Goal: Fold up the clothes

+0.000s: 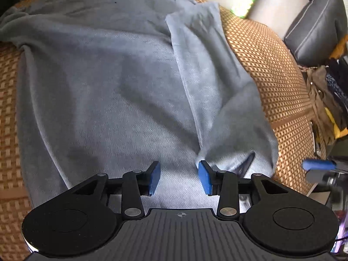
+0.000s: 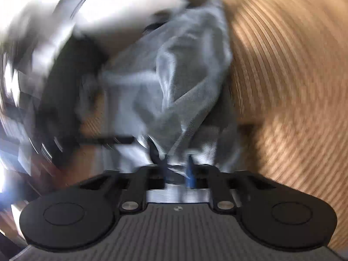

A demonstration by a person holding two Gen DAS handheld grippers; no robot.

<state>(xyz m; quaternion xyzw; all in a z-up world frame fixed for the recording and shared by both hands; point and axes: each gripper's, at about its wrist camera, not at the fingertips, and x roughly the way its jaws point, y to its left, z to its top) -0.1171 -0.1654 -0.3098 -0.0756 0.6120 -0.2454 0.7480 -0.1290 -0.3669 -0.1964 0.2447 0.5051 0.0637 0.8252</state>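
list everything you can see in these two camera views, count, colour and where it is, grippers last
garment: one, grey-blue, spread flat on the mat, a sleeve folded over its right side
woven mat: one, tan and brown, under the garment
cushion: one, dark grey, upper right beyond the mat
heap of items: count unclear, brown, black, yellow, right edge
left gripper: one, black with blue pads, open above the garment's near edge
right gripper: one, black with blue pads, bunched garment cloth between its fingers, view blurred

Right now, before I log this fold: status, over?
Left gripper open above grey garment. Right gripper pinching its bunched cloth, view blurred. Nothing blocking on woven mat.
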